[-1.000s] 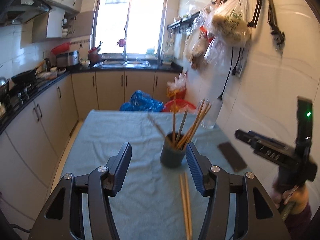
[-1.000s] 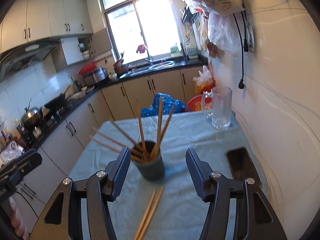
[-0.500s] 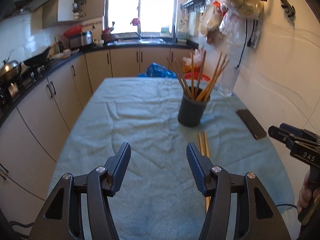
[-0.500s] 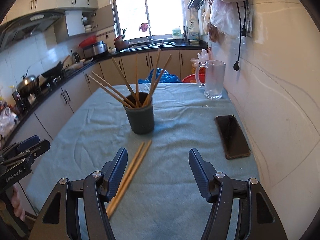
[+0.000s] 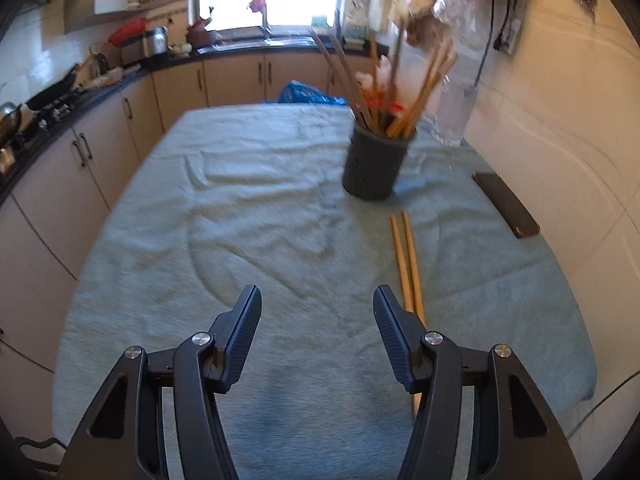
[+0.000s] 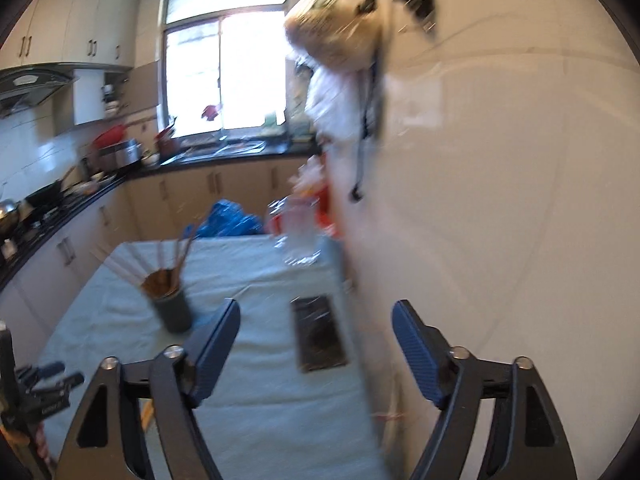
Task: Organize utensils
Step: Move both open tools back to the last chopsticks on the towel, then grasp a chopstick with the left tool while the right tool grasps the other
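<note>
A dark grey holder [image 5: 375, 165] full of several wooden chopsticks stands on the teal cloth [image 5: 260, 216]; the blurred right wrist view shows the holder [image 6: 173, 309] at left. Two loose chopsticks [image 5: 407, 260] lie side by side in front of it, their near ends passing under my left gripper's right finger. My left gripper [image 5: 317, 307] hangs low over the cloth, open and empty, just left of the pair. My right gripper [image 6: 316, 322] points toward the white wall, its jaws opening with nothing between them. The left gripper [image 6: 44, 384] shows at the lower left of the right wrist view.
A black phone [image 5: 506, 204] lies near the wall on the cloth's right side, and a glass mug [image 5: 454, 120] stands behind the holder. Kitchen cabinets and a counter [image 5: 100, 92] run along the left. Bags hang on the right wall [image 6: 336, 40].
The left gripper has sunk and tilted down toward the loose chopsticks. The right gripper has pulled back from the holder, swung right toward the wall, and its jaws have widened.
</note>
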{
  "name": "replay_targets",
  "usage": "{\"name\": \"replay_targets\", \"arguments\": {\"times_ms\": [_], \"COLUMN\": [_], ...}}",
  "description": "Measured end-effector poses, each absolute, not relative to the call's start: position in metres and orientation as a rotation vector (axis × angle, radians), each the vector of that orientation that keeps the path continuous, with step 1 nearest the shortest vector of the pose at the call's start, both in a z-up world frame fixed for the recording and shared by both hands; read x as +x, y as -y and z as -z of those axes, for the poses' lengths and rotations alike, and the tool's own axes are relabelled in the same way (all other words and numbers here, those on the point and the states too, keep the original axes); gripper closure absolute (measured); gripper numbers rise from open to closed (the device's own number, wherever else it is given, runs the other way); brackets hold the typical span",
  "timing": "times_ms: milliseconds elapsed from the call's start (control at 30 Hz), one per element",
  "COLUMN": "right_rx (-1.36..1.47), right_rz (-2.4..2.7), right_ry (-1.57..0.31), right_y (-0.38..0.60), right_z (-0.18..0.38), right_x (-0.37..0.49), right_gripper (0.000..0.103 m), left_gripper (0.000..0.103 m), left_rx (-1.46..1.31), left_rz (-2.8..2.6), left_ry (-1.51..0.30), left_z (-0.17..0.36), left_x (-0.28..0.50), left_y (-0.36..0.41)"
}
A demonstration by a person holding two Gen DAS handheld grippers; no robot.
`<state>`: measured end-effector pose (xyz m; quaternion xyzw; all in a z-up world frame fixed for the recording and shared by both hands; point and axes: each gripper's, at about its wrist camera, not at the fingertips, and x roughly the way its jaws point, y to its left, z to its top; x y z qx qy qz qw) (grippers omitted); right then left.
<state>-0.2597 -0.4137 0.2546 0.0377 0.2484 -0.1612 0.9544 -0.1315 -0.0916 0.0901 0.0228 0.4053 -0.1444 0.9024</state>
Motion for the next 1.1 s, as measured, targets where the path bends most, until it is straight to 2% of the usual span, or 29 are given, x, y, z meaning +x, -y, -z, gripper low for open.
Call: {"name": "replay_targets", "arguments": {"times_ms": [133, 233, 300, 433, 500, 567, 667, 767, 867, 967, 1100], "right_rx": [0.107, 0.141, 0.169, 0.271, 0.301, 0.319, 0.335, 0.353, 0.355, 0.347, 0.323], "right_rz": [0.296, 0.243, 0.203, 0.111, 0.084, 0.062, 0.042, 0.031, 0.025, 0.013, -0.007], "right_ry": [-0.535, -0.606, -0.659, -0.729, -0.746, -0.762, -0.772, -0.779, -0.791, -0.804, -0.82], "right_y": [0.417, 0.41, 0.401, 0.389, 0.383, 0.377, 0.372, 0.37, 0.365, 0.358, 0.343], "right_z": [-0.235, -0.194, -0.161, -0.113, -0.099, -0.09, -0.08, -0.074, -0.068, -0.067, -0.067], "right_x": [-0.257, -0.244, -0.235, -0.219, -0.214, -0.207, -0.202, -0.199, -0.197, -0.192, -0.185], "right_gripper": [0.017, 0.017, 0.017, 0.017, 0.017, 0.017, 0.017, 0.017, 0.017, 0.017, 0.017], "left_gripper": [0.046, 0.047, 0.057, 0.063, 0.069, 0.07, 0.077, 0.077, 0.083, 0.084, 0.096], "left_rx": [0.087, 0.122, 0.137, 0.132, 0.127, 0.136, 0.159, 0.142, 0.148, 0.192, 0.157], "left_rz": [0.36, 0.419, 0.433, 0.454, 0.465, 0.477, 0.466, 0.475, 0.464, 0.449, 0.426], "left_ry": [-0.9, -0.948, -0.957, -0.971, -0.99, -0.994, -1.004, -1.006, -1.015, -1.002, -1.018], "left_z": [-0.066, -0.05, -0.045, -0.038, -0.034, -0.031, -0.024, -0.023, -0.019, -0.018, -0.018], "left_x": [-0.126, -0.116, -0.109, -0.09, -0.083, -0.079, -0.072, -0.066, -0.06, -0.057, -0.051], "left_y": [0.115, 0.135, 0.144, 0.157, 0.161, 0.168, 0.176, 0.18, 0.185, 0.193, 0.185]}}
